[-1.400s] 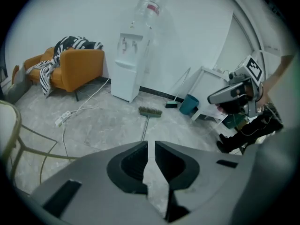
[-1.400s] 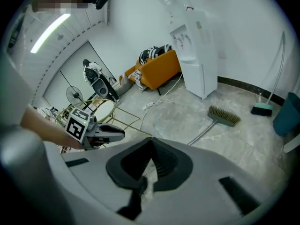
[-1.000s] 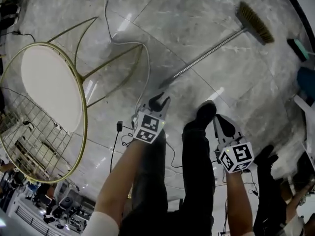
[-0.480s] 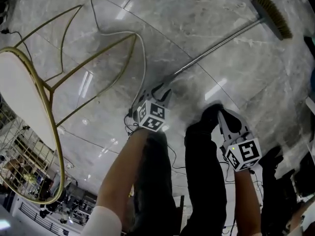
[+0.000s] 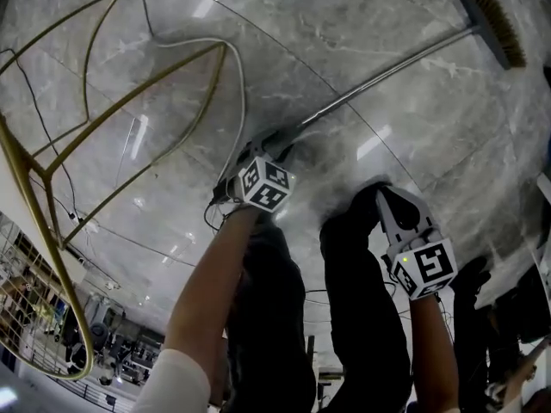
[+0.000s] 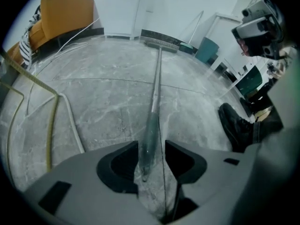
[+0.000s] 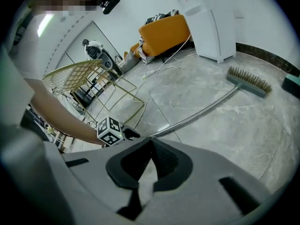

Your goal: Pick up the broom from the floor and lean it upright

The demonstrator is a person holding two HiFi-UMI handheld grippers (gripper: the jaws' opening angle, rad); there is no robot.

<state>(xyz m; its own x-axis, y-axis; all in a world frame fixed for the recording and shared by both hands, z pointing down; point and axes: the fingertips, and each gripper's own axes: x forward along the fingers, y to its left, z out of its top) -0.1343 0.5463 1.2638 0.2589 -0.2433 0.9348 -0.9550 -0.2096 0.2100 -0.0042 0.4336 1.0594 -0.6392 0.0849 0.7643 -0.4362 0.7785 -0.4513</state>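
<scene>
The broom (image 5: 387, 74) lies flat on the marble floor (image 5: 344, 24), brush end farthest away. The left gripper (image 6: 150, 159) straddles the handle's near tip, jaws just opened wide, not pressing it. The right gripper (image 5: 385, 198), pressed together and empty, hangs apart beside a leg (image 5: 353, 274).

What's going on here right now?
A person with a gripper in each hand is going for a broom that lies flat on the marble floor. The left gripper is at the free end of the handle. Its jaws have just been opening wide and the handle runs between them, not yet clamped. The right gripper is shut and empty, hanging near the person's shoe. The broom is not yet lifted.
</scene>
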